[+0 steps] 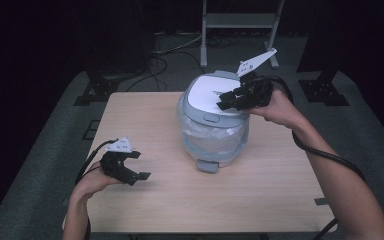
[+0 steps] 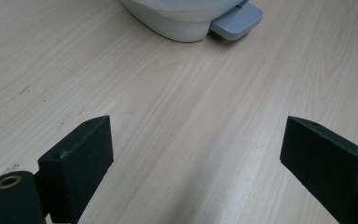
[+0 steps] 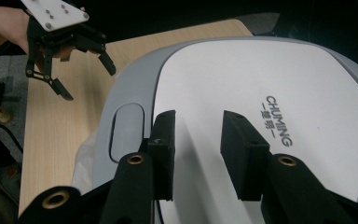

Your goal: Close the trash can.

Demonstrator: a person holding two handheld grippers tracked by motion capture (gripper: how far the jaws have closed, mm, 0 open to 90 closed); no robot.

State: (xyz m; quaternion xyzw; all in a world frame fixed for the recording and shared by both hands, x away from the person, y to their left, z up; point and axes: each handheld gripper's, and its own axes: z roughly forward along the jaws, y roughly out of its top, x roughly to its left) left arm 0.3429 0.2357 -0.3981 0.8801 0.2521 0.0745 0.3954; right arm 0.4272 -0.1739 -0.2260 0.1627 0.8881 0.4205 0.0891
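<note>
High view: my right gripper hovers part-open and empty over the closed bin lid, my left gripper wide open, empty; opening remains.

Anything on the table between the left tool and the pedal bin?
Nothing: bare light wooden tabletop runs from the left tool to the white-lidded grey pedal bin, as the left gripper view shows.

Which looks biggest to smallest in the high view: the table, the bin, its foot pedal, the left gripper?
1. table
2. bin
3. left gripper
4. foot pedal
The last two look close in size; the left gripper sits nearer the camera, so that order is unsure.
</note>
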